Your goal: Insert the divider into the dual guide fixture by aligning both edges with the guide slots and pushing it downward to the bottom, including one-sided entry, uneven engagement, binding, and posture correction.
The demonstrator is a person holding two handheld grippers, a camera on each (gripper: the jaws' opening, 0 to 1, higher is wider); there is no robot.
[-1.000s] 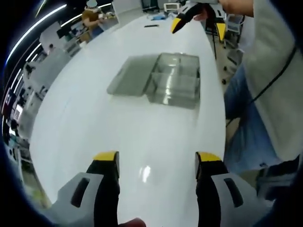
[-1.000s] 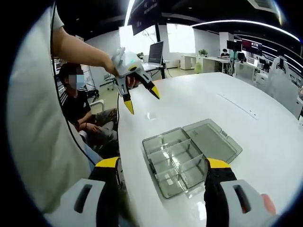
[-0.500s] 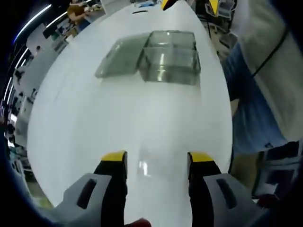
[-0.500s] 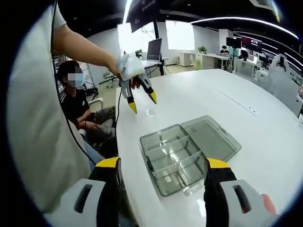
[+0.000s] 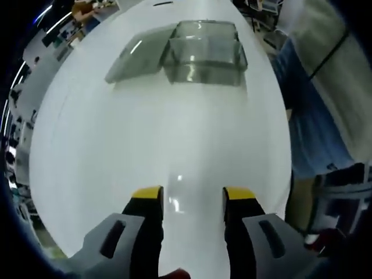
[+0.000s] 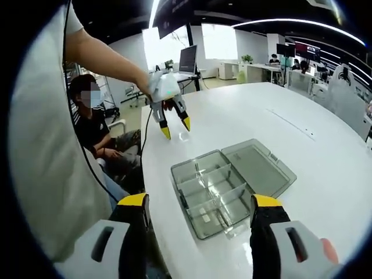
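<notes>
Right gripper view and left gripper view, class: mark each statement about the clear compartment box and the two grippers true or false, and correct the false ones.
1. The clear compartment box lies on the white table with its lid swung open. True.
2. The right gripper is shut on a divider. False: its jaws stand wide apart with nothing between them.
3. The left gripper hangs above the table beyond the box. True.
4. The left gripper is resting inside a compartment of the box. False: it is apart from the box.
5. A seated person is beside the table. True.
</notes>
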